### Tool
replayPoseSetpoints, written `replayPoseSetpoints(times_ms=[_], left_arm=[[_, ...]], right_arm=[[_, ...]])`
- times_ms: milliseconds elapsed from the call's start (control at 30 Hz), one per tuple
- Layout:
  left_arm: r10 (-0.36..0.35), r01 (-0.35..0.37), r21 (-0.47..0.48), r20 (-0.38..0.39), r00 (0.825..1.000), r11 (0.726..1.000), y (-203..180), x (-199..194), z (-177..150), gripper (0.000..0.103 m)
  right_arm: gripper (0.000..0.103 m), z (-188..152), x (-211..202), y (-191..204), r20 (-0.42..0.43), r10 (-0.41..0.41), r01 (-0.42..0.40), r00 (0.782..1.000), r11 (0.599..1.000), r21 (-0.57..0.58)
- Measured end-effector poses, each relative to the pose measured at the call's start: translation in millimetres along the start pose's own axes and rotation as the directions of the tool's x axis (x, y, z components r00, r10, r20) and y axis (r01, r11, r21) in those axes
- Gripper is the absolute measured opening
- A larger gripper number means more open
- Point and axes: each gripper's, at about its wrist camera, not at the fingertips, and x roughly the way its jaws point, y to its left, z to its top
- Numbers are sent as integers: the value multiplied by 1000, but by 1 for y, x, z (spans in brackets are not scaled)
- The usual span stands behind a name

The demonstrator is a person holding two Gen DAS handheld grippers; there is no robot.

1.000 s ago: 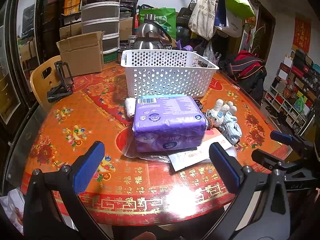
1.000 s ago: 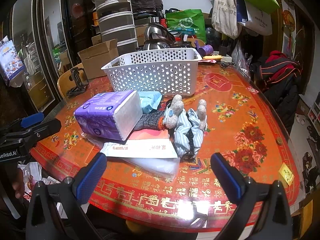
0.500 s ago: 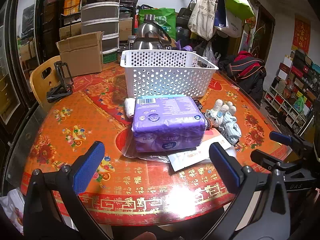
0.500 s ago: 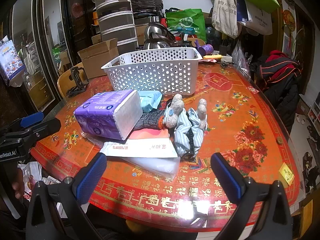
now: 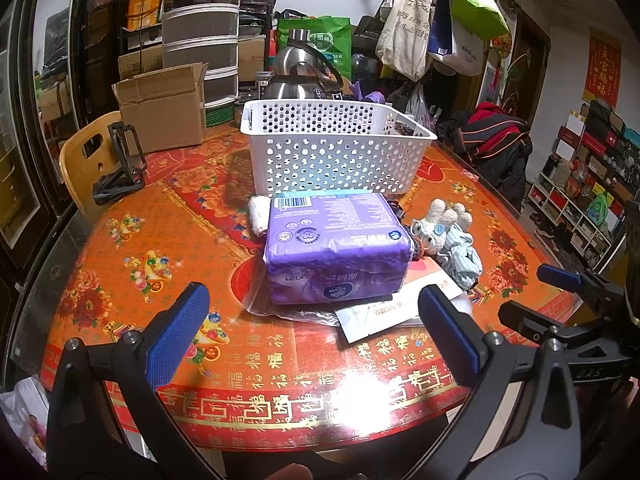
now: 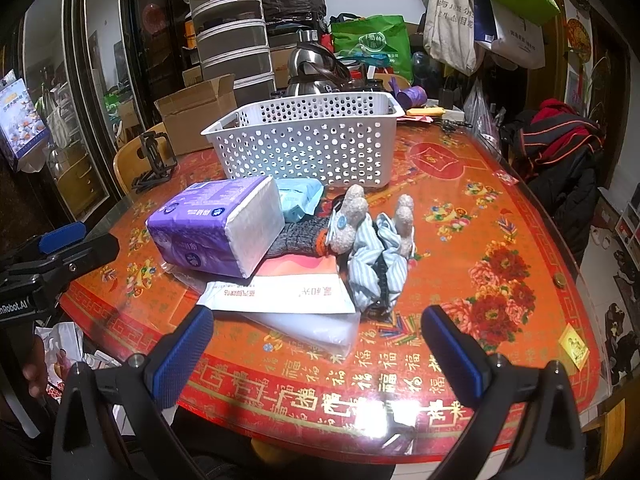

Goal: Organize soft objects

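A purple tissue pack (image 5: 336,244) (image 6: 218,228) lies on the red table, in front of a white perforated basket (image 5: 336,148) (image 6: 308,144). Beside it lie a plush toy in striped cloth (image 5: 452,236) (image 6: 372,248), a dark knitted item (image 6: 298,236), a light blue packet (image 6: 298,196), a white roll (image 5: 258,214) and a flat white packet (image 5: 396,308) (image 6: 280,294). My left gripper (image 5: 312,332) is open and empty, near the front edge before the tissue pack. My right gripper (image 6: 316,352) is open and empty, before the white packet.
A cardboard box (image 5: 164,108), a black phone stand (image 5: 120,164), a metal kettle (image 5: 300,72) and stacked drawers (image 5: 200,40) stand behind the basket. A yellow chair (image 5: 80,160) is at the left edge. Bags hang at the back right.
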Motion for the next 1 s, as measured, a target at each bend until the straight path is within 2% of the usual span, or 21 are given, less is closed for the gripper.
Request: replayPoseSetpoints(times_ms=[567,667,733,800,833,900,1000], left_arm=[[0,0,3,3,1000,1000,-1,0,0,103],[23,-24,19,67,997,1000,-2,-6,0,103],[13,-17,27,125,992,1000,2,-11,0,103],[36,-41,35,147,989,999,7,-8,1,103],[38,-44,31,154,987,999,11,-6,2,103],[16,-18,16,127,992,1000,22,2,3,103],[-20,20,-3,57,998,1000,37,24,2,103]], right_arm=[[103,0,1,0,0,-1,1,1000,1000,1],[103,1,3,1,11,11,-11,1000,1000,3],[103,3,5,1,36,29,-29,999,1000,6],[103,4,3,1,150,84,-82,985,997,-15],[103,4,4,2,193,76,-73,978,997,-25],[103,8,12,7,210,33,-24,977,999,-43],[103,15,30,15,158,30,-20,987,998,-62]])
